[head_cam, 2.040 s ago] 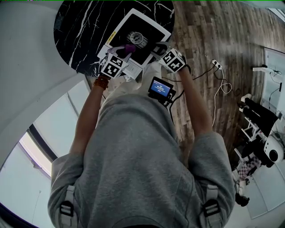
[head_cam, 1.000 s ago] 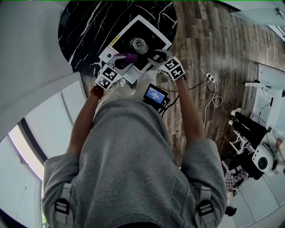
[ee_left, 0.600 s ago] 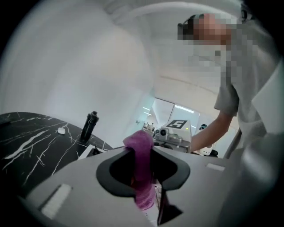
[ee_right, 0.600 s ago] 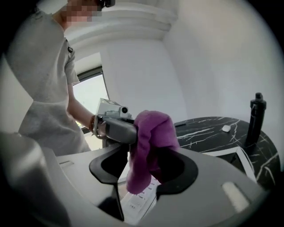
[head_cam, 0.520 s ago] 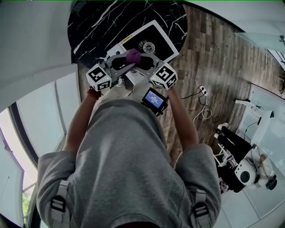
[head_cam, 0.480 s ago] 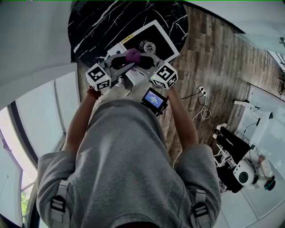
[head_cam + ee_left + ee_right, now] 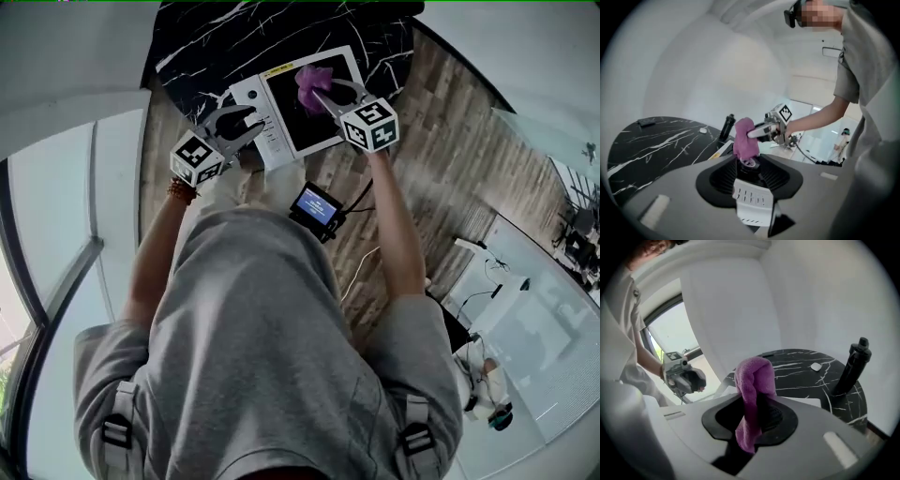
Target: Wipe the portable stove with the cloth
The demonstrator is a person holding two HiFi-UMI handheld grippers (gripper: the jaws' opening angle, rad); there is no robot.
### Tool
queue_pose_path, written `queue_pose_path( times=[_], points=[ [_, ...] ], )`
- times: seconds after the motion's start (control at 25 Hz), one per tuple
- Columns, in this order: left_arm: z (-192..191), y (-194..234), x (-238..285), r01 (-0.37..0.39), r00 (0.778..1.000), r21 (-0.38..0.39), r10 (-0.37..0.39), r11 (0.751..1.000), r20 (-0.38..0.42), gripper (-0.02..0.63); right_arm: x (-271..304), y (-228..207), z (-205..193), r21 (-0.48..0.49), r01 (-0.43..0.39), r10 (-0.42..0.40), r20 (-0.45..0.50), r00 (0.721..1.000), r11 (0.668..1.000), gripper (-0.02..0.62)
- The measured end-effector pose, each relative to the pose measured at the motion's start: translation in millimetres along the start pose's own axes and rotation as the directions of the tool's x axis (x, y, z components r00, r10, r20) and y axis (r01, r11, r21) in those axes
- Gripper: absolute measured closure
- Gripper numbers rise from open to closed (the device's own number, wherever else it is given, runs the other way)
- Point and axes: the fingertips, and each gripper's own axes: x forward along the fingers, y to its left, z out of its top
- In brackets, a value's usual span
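Note:
The portable stove (image 7: pixel 323 127), white with a black top, lies on the round black marble table (image 7: pixel 202 37). A purple cloth (image 7: pixel 310 79) hangs over the stove top, and my right gripper (image 7: pixel 325 90) is shut on it, its jaws still closing. In the right gripper view the cloth (image 7: pixel 753 394) drapes down between the jaws. My left gripper (image 7: pixel 238 120) is over the stove's white control panel, left of the cloth and apart from it. Its jaws are opening with nothing between them. The left gripper view shows the right gripper (image 7: pixel 752 134) holding the cloth (image 7: pixel 743 140) up.
A black bottle (image 7: pixel 853 363) and a small white object (image 7: pixel 815 366) stand on the table beyond the stove. A small screen device (image 7: pixel 314 206) hangs at the person's waist. Cables run over the wooden floor (image 7: pixel 441 122) to the right of the table.
The cloth has passed from the left gripper to the right. The right gripper closed on it and carried it up over the stove top; the left gripper let go and drew away to the left.

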Motion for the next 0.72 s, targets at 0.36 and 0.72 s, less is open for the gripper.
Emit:
queue_pose_path(
  times=[0.36, 0.72],
  points=[
    [-78.2, -8.8, 7.7, -0.349, 0.928, 0.000, 0.345, 0.937, -0.140, 0.431, 38.1, -92.6, -0.6, -0.244, -0.075, -0.036, -0.422, 0.906, 0.967, 0.508],
    [-104.0, -16.5, 35.6, -0.456, 0.875, 0.034, 0.455, 0.889, -0.165, 0.430, 73.8, -103.2, -13.9, -0.374, -0.220, -0.036, -0.570, 0.821, 0.901, 0.512]
  ],
)
